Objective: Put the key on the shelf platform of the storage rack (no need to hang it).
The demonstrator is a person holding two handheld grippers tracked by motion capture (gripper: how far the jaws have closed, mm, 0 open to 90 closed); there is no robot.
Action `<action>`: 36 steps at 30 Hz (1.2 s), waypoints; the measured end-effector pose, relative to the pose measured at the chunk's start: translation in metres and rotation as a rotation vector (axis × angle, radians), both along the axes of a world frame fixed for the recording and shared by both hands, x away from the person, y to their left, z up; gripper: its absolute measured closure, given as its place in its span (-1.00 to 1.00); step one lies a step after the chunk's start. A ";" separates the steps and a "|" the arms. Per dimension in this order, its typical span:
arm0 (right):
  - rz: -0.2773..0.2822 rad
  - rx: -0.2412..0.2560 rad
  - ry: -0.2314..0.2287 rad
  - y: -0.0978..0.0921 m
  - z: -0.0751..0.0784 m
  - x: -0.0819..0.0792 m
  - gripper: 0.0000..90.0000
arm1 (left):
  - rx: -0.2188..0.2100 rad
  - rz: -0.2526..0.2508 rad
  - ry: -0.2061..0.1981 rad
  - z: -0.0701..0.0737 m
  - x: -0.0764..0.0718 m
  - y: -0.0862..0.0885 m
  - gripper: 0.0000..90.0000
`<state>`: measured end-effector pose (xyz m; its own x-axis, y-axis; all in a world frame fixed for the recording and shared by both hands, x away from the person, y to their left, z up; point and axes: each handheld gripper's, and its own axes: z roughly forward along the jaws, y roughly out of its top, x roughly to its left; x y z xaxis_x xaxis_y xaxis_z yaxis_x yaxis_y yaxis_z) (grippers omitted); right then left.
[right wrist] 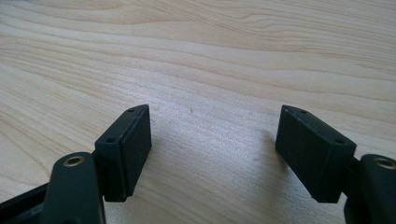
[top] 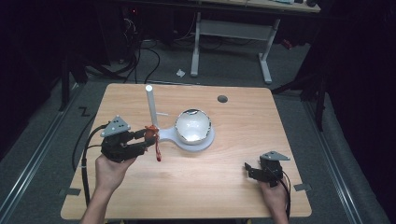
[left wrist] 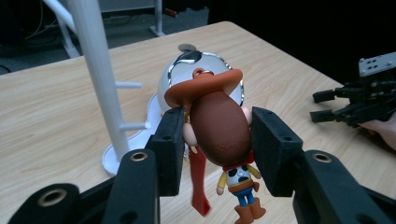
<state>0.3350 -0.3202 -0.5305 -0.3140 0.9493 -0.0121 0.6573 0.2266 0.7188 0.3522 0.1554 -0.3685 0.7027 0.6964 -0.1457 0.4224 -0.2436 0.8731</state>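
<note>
My left gripper (top: 147, 138) (left wrist: 217, 150) is shut on the head of a small cowboy figure (left wrist: 219, 128) (top: 151, 133) with a brown hat and a metal ring on top. The figure's body and a red strap (left wrist: 200, 186) (top: 158, 150) hang below the jaws. Just beyond it stands a white peg stand (top: 151, 108) (left wrist: 100, 74) with short side pegs. A shiny metal bowl (top: 193, 125) (left wrist: 180, 70) rests on the stand's flat white base (top: 205, 141). My right gripper (top: 249, 169) (right wrist: 215, 154) (left wrist: 327, 105) hovers low over bare wood at the front right, open and holding nothing.
The wooden table (top: 233, 186) has a dark round hole (top: 222, 98) near its far edge. Behind the table stand a white desk frame (top: 231, 32) and loose cables (top: 140, 56) on the grey floor. Black cables trail from both grippers.
</note>
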 end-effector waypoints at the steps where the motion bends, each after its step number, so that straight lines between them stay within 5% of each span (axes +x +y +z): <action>1: 0.001 0.000 -0.001 0.000 0.000 0.000 -0.40 | -0.002 -0.008 0.003 0.003 0.000 -0.002 0.26; 24: -0.001 -0.001 -0.001 0.000 0.000 0.000 -0.40 | -0.013 -0.096 -0.026 0.040 0.038 -0.041 0.26; 36: 0.000 -0.001 -0.001 0.000 0.000 0.000 -0.40 | -0.023 -0.114 -0.012 0.042 0.057 -0.063 0.26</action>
<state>0.3350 -0.3203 -0.5305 -0.3141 0.9493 -0.0131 0.6567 0.2272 0.7191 0.4095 0.0925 -0.3261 0.7790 0.6082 -0.1524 0.3829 -0.2690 0.8837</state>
